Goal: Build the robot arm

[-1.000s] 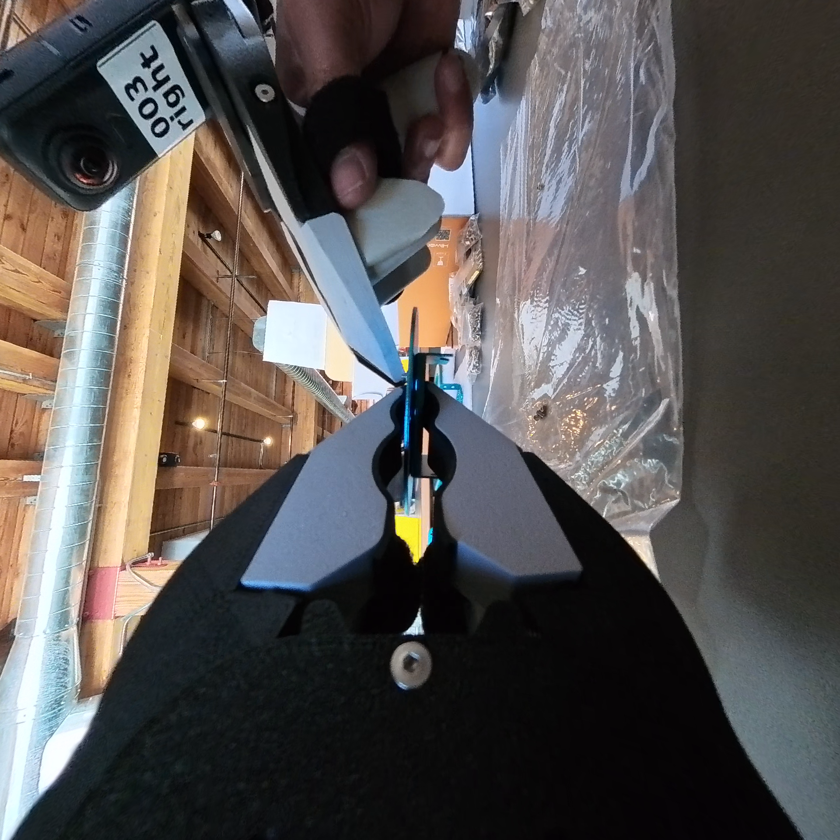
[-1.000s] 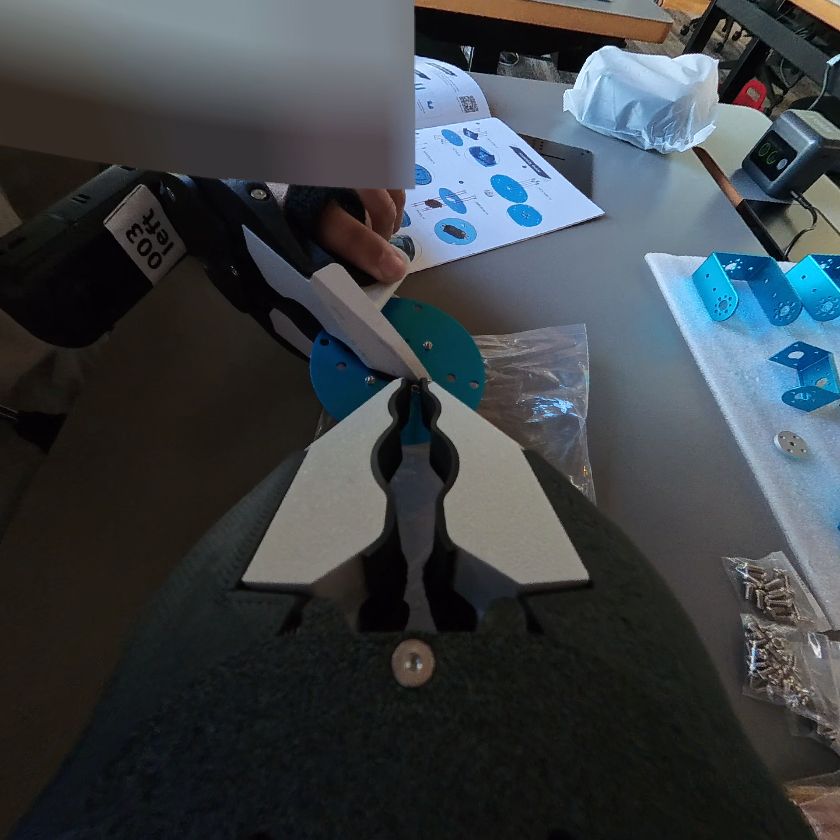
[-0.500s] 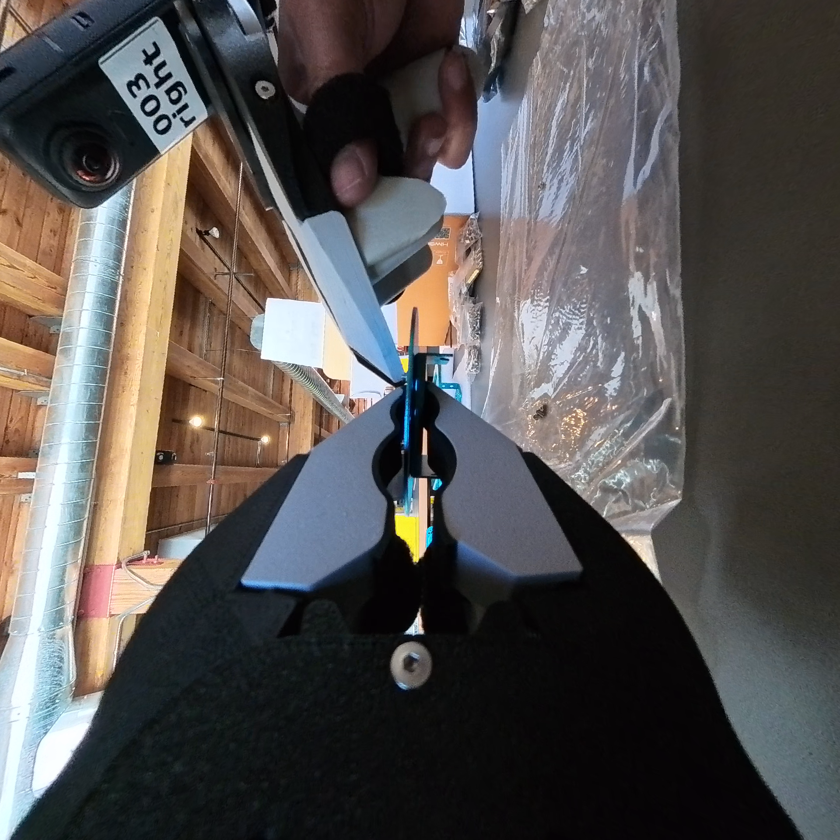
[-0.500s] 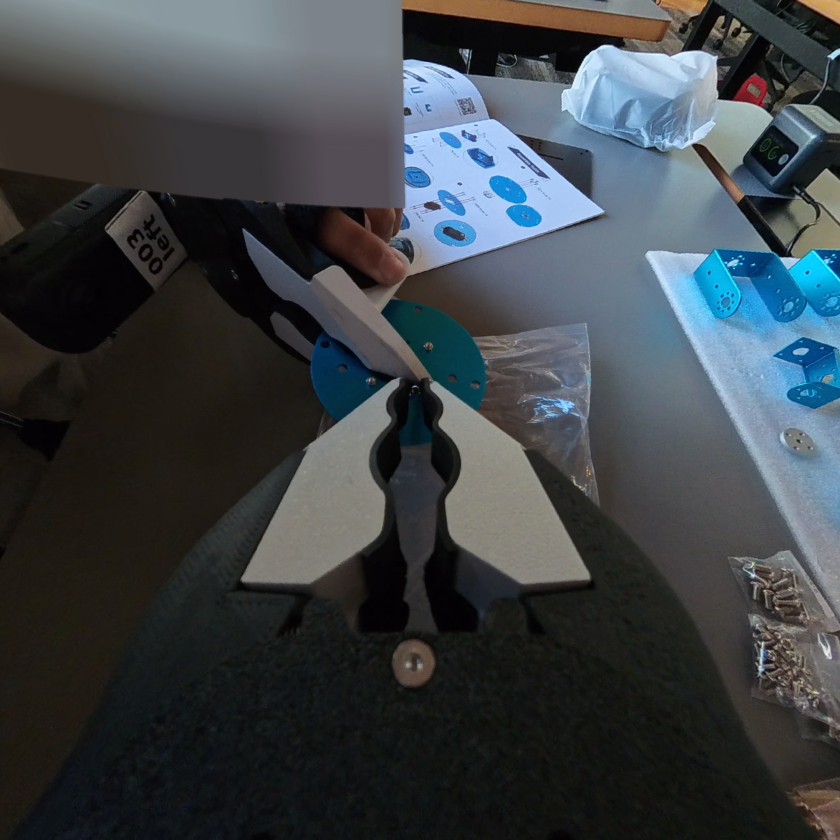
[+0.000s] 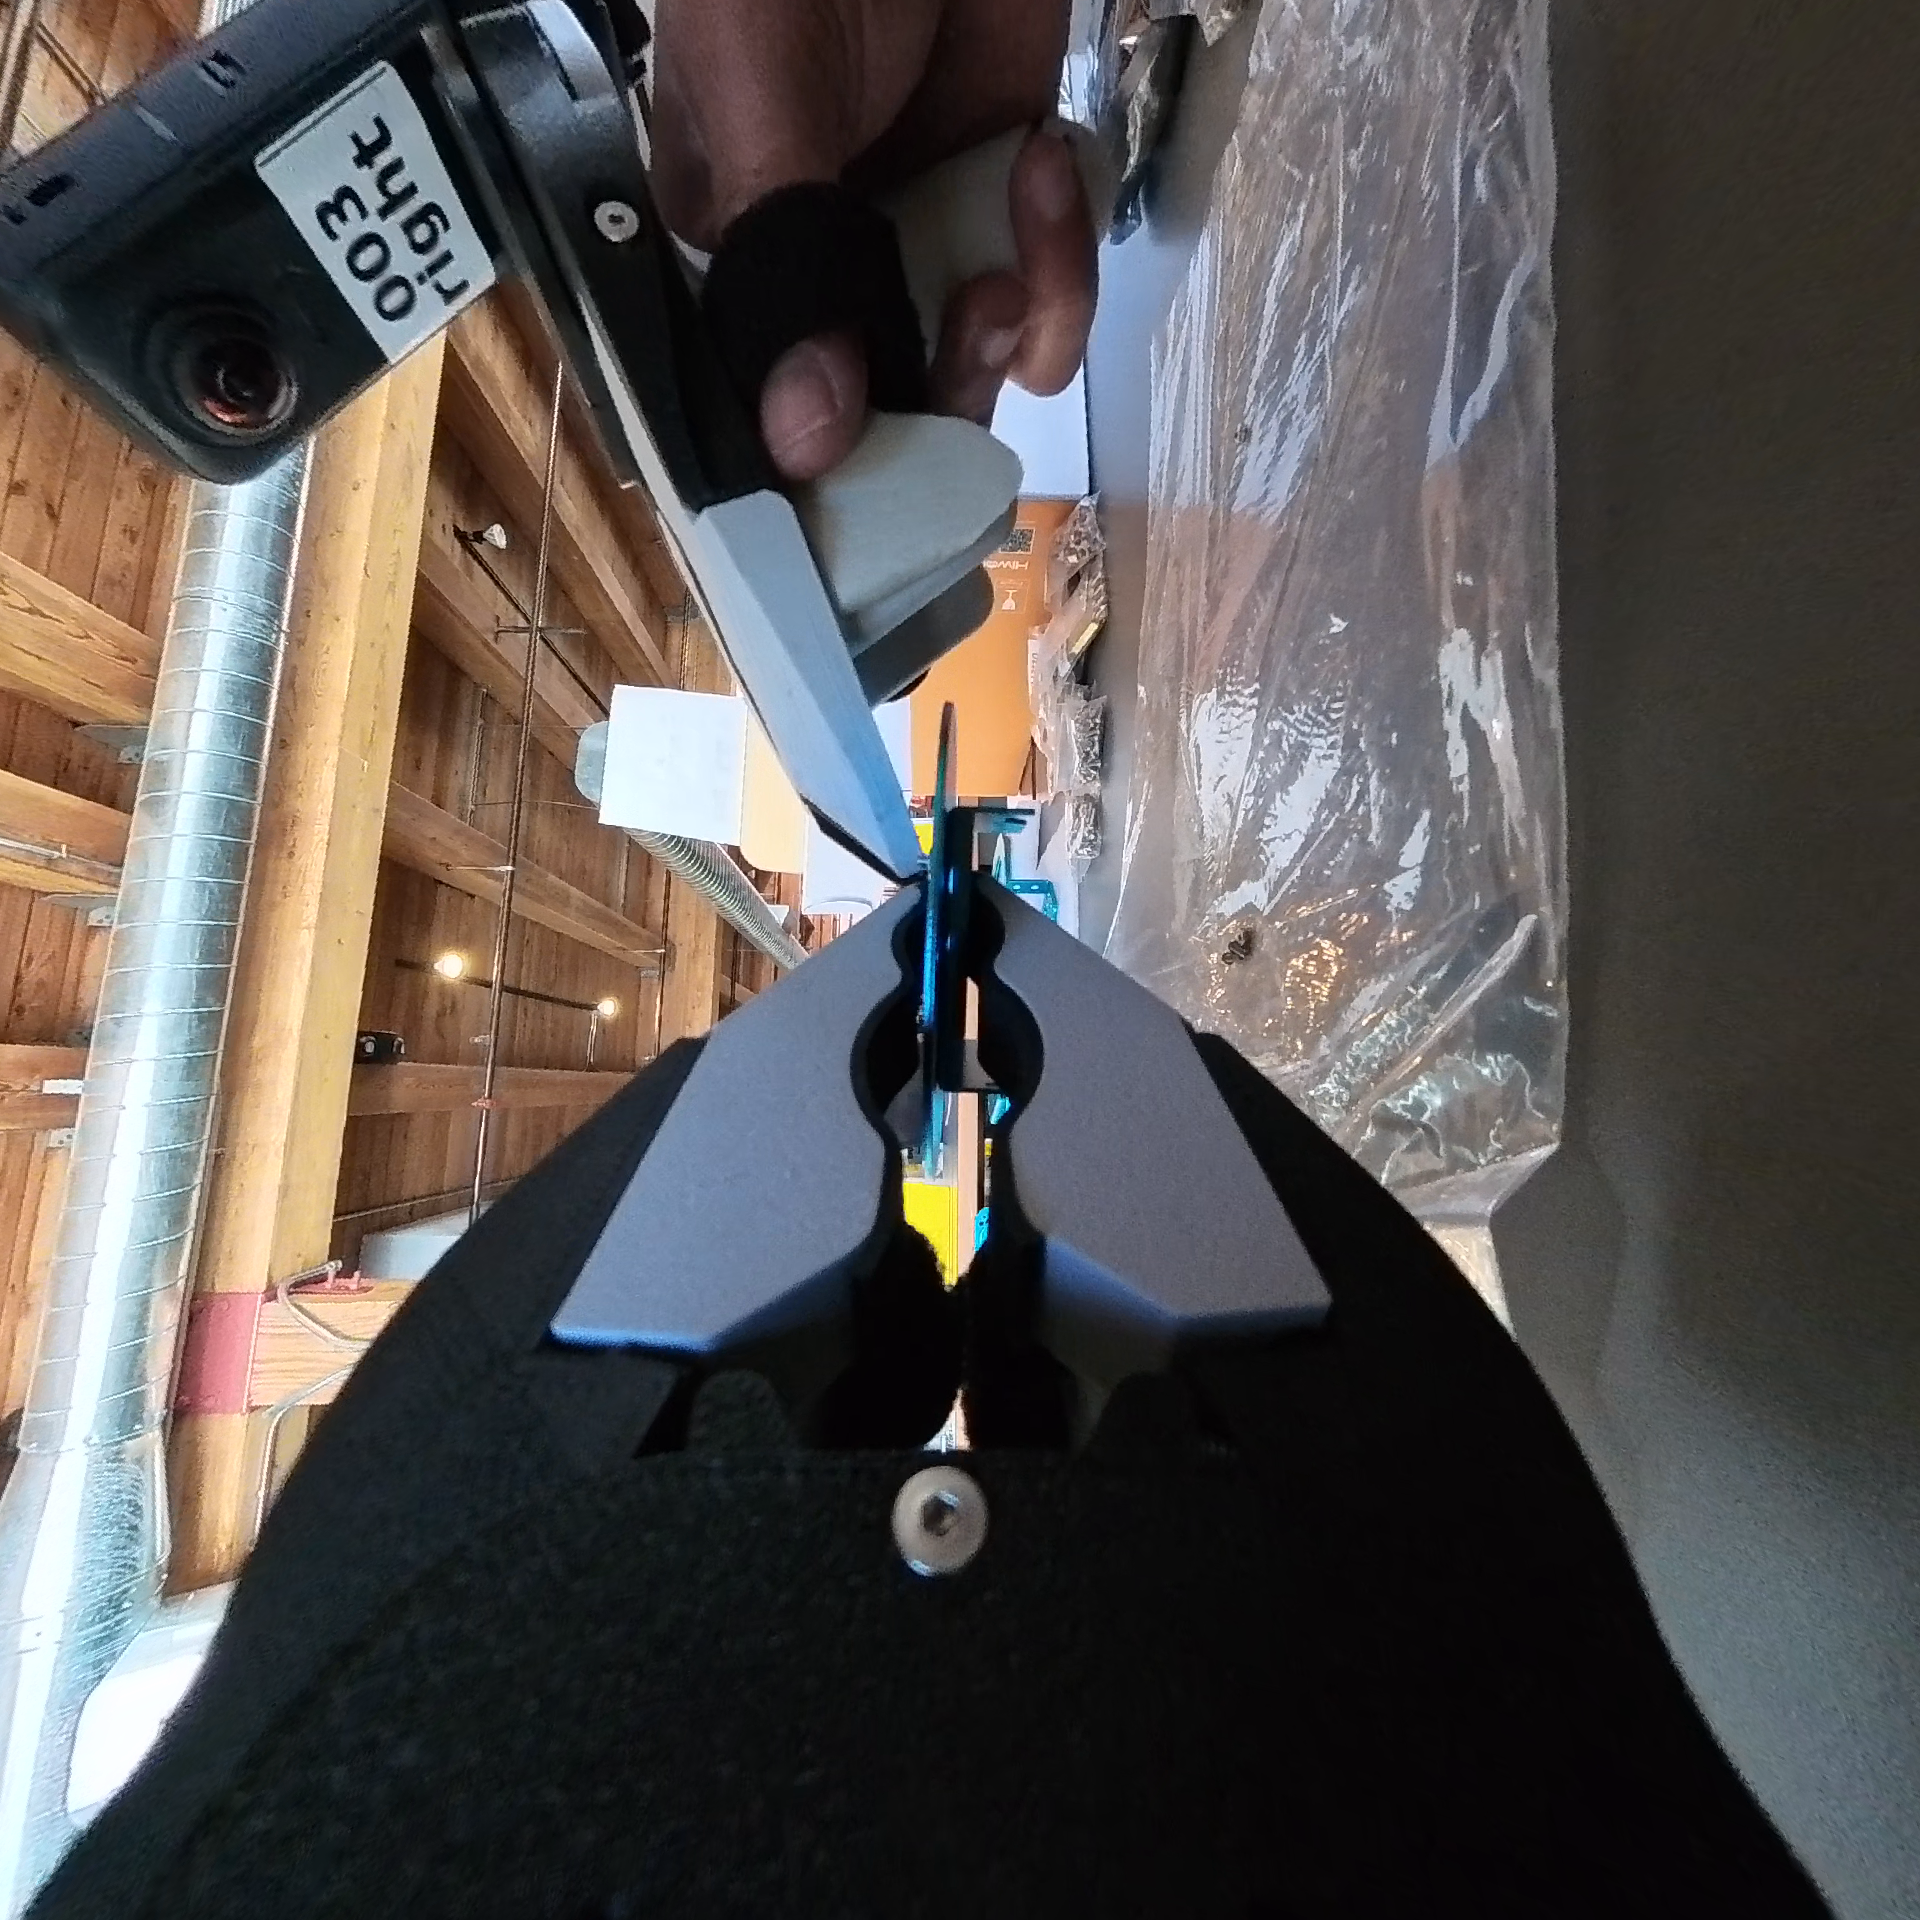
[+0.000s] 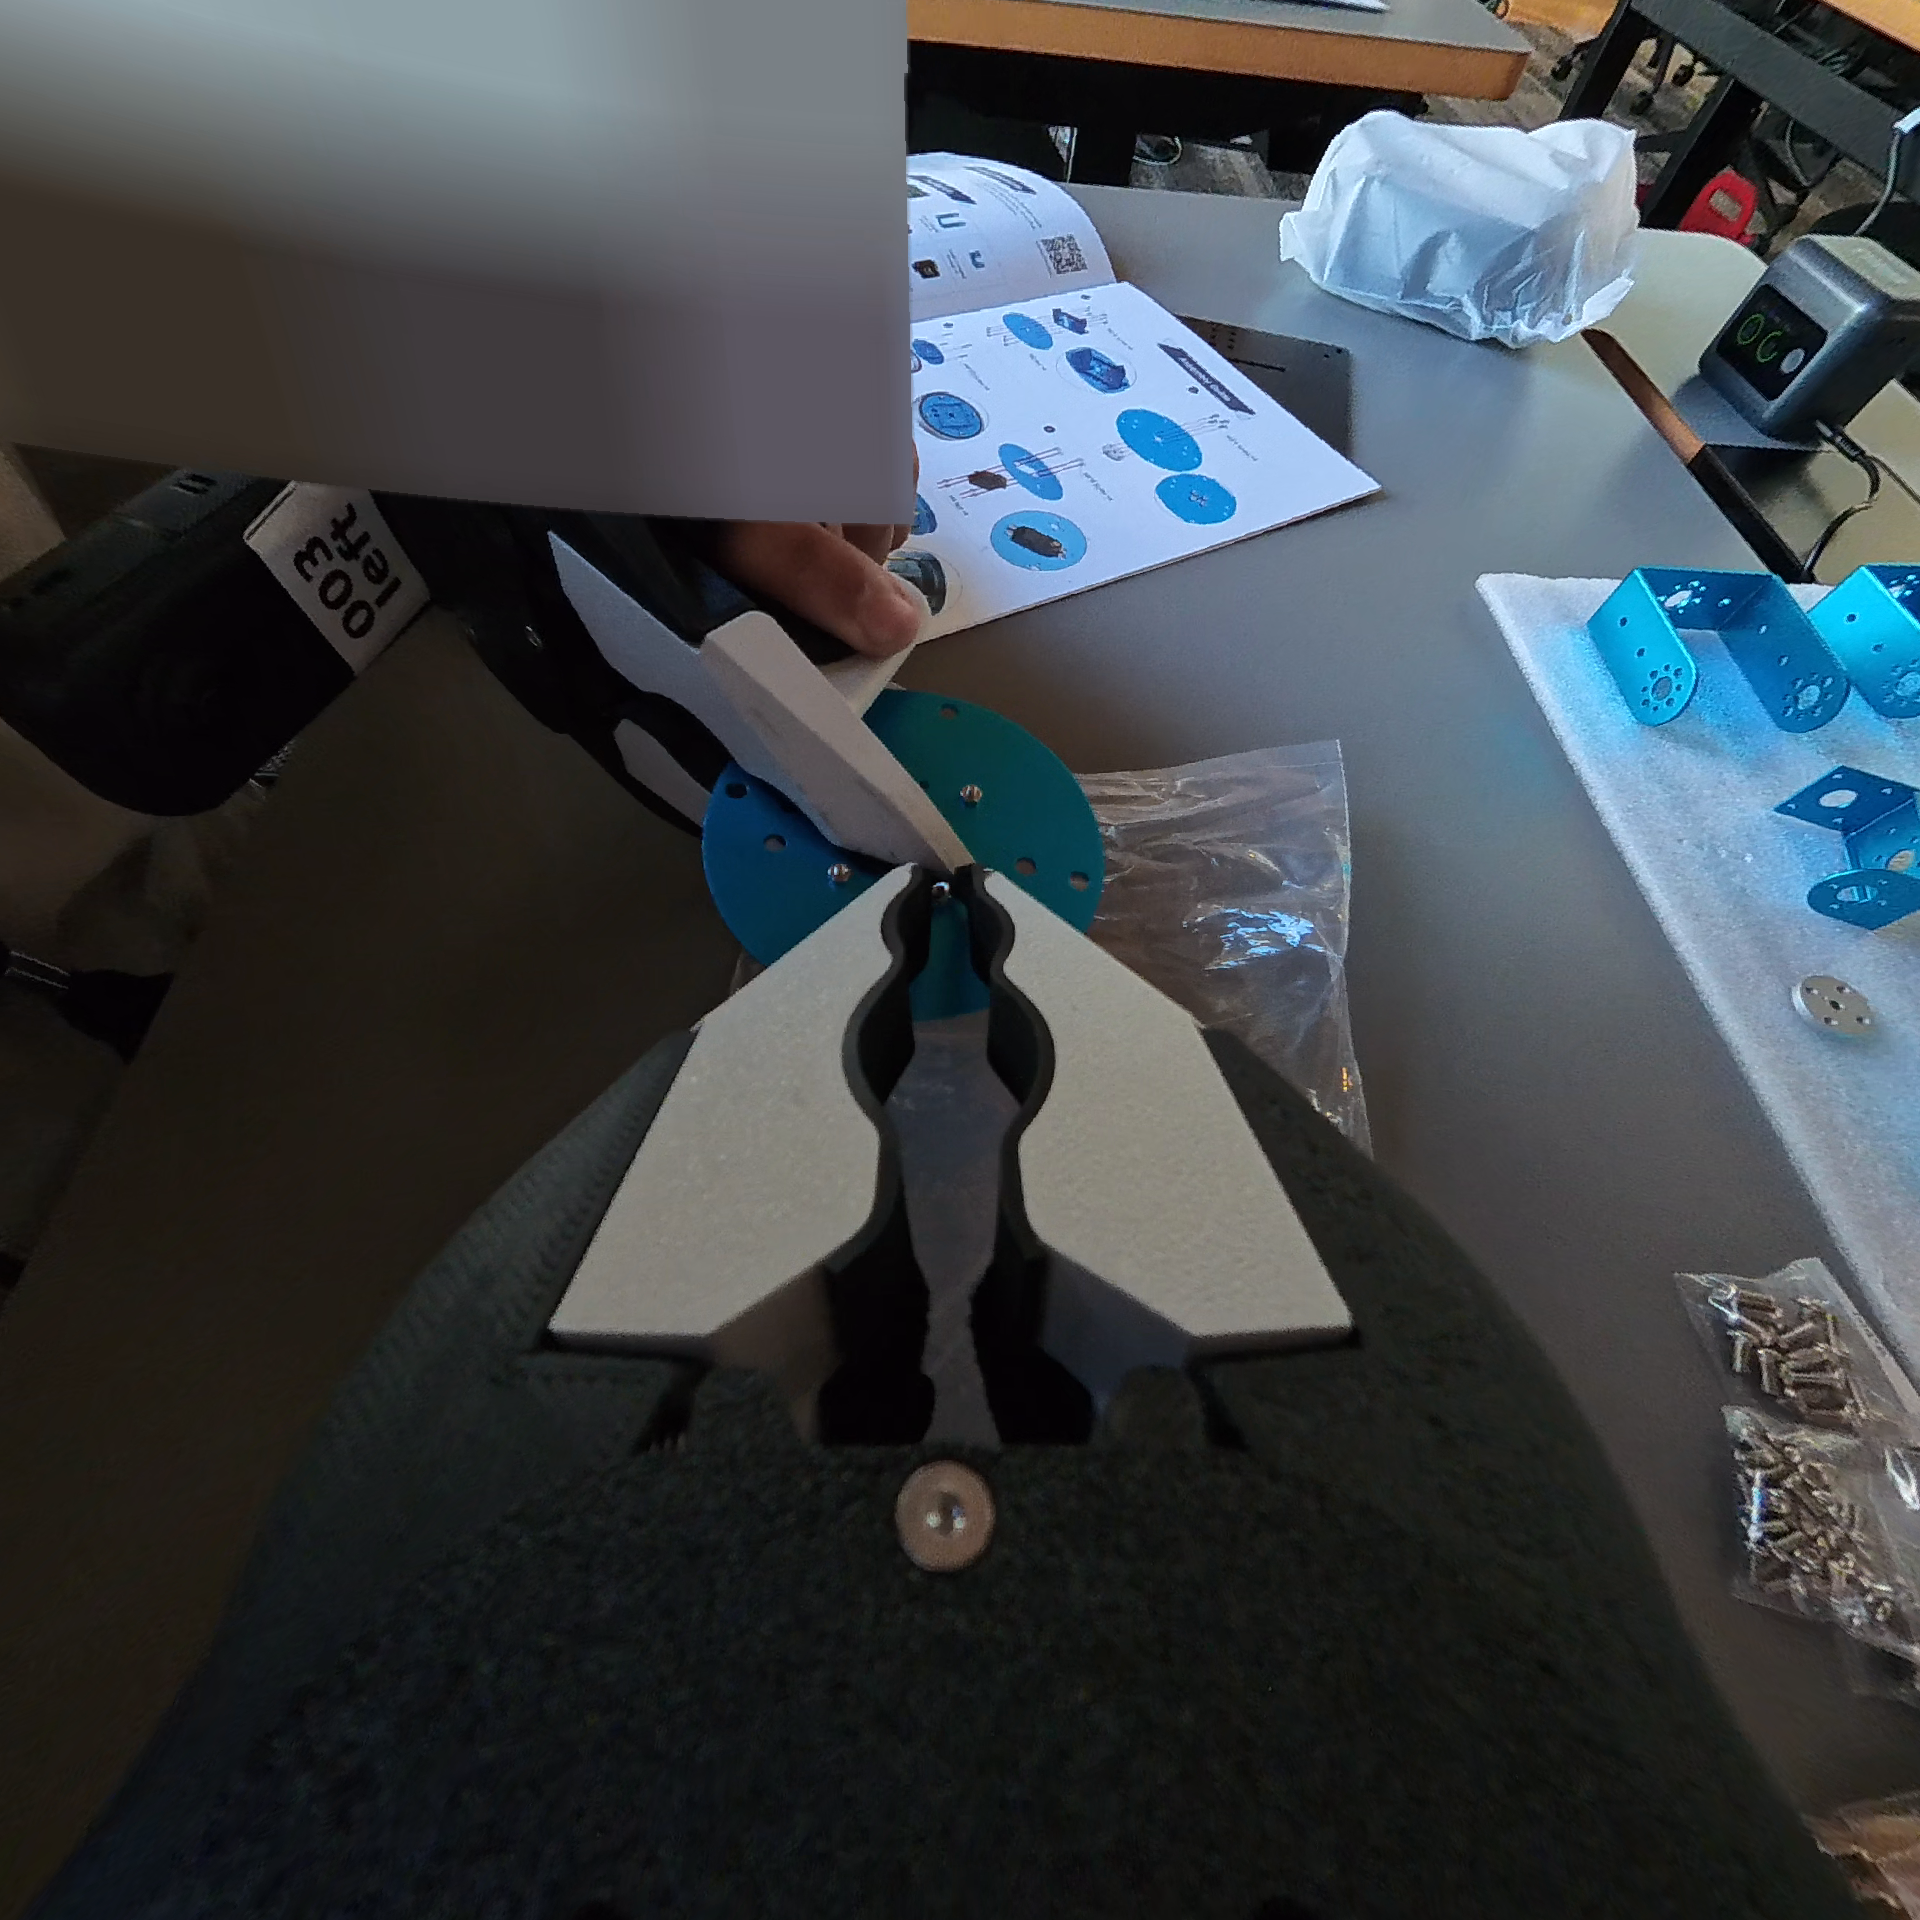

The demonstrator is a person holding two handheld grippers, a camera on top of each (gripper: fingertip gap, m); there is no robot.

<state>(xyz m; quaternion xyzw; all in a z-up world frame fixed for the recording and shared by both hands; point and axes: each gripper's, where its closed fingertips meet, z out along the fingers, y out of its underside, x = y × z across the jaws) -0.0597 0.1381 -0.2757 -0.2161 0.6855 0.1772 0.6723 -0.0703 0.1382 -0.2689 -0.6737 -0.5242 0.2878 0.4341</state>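
A round blue metal disc with holes and small screws is held up above the grey table. My left gripper is shut on the disc, which shows edge-on with a black part behind it. In the right wrist view the left gripper reaches in from the upper left, held by a hand. My right gripper is shut on a small silver screw at the disc's face. In the left wrist view the right gripper's fingers touch the disc's left face.
A clear plastic bag of hardware lies under the disc. An open instruction booklet lies behind it. A white foam sheet with blue brackets is at right, with screw bags in front. A white wrap and a grey device sit at the back. Left and right tips are no more than a few centimetres apart.
Almost nothing: both grippers stay shut at the disc, and the right wrist view has shifted only slightly.
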